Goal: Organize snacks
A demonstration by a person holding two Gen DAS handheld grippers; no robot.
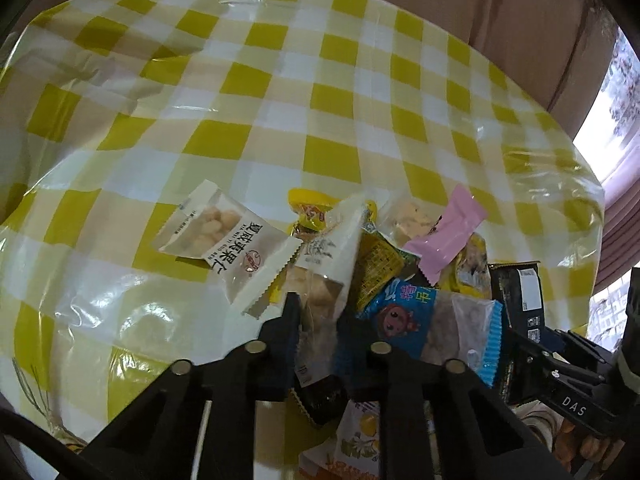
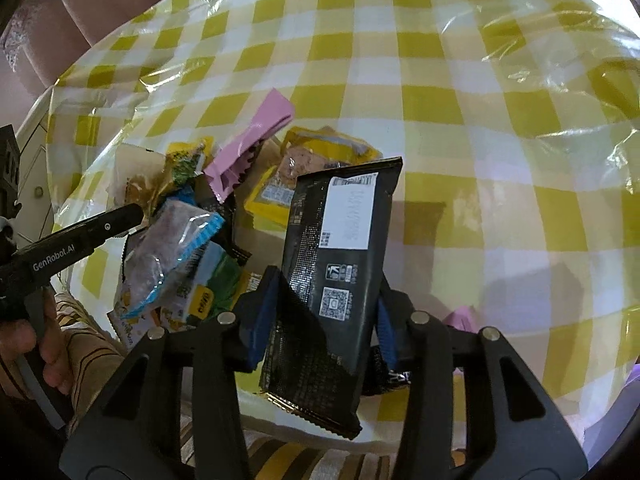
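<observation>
A heap of snack packets lies near the front of the yellow-check tablecloth (image 1: 320, 100). My left gripper (image 1: 320, 314) is shut on a white packet with a clear window (image 1: 326, 268) in that heap; the right fingertip is partly hidden by a blue-edged packet (image 1: 424, 324). A white nut packet (image 1: 228, 240) lies flat just left of the heap, and a pink packet (image 1: 444, 236) rests on top. My right gripper (image 2: 324, 320) is shut on a black packet with a white label (image 2: 340, 248), holding it upright above the cloth. The left gripper (image 2: 120, 216) reaches into the heap beside the blue-edged packet (image 2: 172, 248).
Clear plastic film covers the cloth (image 2: 520, 80) and is wrinkled at the edges. Yellow packets (image 2: 332, 148) and the pink packet (image 2: 252, 140) lie behind the heap. A person's hand (image 2: 40, 340) grips the left tool over a striped fabric (image 2: 92, 344). Pink upholstery (image 1: 480, 8) runs behind the table.
</observation>
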